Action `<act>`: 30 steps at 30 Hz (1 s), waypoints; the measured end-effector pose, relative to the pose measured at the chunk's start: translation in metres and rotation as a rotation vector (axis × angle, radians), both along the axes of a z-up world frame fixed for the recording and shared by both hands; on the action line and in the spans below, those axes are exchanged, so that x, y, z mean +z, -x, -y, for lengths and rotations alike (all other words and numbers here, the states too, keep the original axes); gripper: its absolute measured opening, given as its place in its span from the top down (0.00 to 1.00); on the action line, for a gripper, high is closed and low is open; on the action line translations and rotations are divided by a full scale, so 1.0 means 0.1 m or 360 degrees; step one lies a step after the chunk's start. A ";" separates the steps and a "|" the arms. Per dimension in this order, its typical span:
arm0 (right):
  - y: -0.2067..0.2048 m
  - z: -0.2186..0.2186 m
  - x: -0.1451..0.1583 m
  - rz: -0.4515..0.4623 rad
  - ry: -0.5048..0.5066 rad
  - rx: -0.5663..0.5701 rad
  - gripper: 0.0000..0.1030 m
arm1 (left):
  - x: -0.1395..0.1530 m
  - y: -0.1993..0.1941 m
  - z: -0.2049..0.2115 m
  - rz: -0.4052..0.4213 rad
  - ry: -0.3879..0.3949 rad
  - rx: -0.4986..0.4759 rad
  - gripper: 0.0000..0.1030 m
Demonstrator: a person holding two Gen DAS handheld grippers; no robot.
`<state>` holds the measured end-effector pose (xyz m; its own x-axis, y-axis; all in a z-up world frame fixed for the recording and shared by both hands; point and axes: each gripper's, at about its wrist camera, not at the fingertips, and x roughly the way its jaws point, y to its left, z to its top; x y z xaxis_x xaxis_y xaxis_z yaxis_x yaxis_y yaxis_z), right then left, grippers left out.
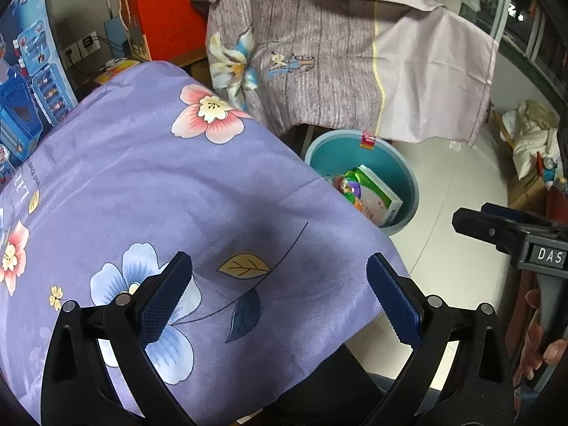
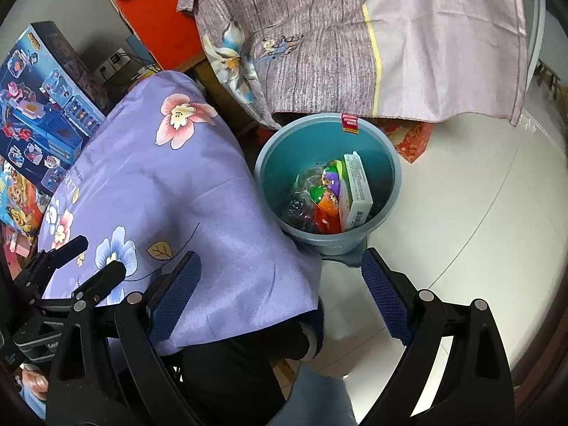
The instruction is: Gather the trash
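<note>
A teal trash bin [image 2: 269, 163] stands on the white floor beside a table under a purple flowered cloth [image 2: 170, 184]. Inside the bin lie a white and green box [image 2: 356, 191], colourful wrappers [image 2: 328, 198] and crumpled clear plastic [image 2: 298, 206]. The bin also shows in the left wrist view [image 1: 326, 149], with the box [image 1: 380, 195] in it. My right gripper [image 2: 280, 294] is open and empty, just in front of the bin. My left gripper [image 1: 280, 294] is open and empty above the purple cloth [image 1: 142, 191]. The right gripper shows at the right edge of the left wrist view [image 1: 511, 230].
A grey-lilac flowered cloth [image 2: 355, 42] hangs over furniture behind the bin. Blue toy boxes [image 2: 39, 99] and a red box [image 2: 156, 14] stand at the left and back. A red patterned packet [image 2: 411, 138] lies on the floor behind the bin. White tiled floor [image 2: 479, 213] spreads right.
</note>
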<state>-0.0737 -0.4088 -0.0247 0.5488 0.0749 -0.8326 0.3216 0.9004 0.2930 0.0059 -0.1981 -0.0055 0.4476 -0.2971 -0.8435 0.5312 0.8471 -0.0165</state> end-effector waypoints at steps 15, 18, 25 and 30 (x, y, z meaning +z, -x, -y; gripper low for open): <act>-0.09 -0.04 -0.01 -0.0036 0.0029 0.0004 0.15 | -0.01 -0.04 -0.01 0.0008 -0.0007 0.0029 0.04; -0.11 -0.05 -0.01 -0.0043 0.0028 0.0006 0.15 | -0.01 -0.04 -0.01 0.0004 -0.0003 0.0028 0.04; -0.16 -0.06 -0.04 -0.0074 0.0034 0.0001 0.15 | -0.01 -0.04 -0.01 0.0006 -0.0011 0.0037 0.04; -0.19 -0.05 -0.06 -0.0093 0.0047 -0.0002 0.15 | -0.02 -0.05 -0.01 0.0005 -0.0010 0.0038 0.04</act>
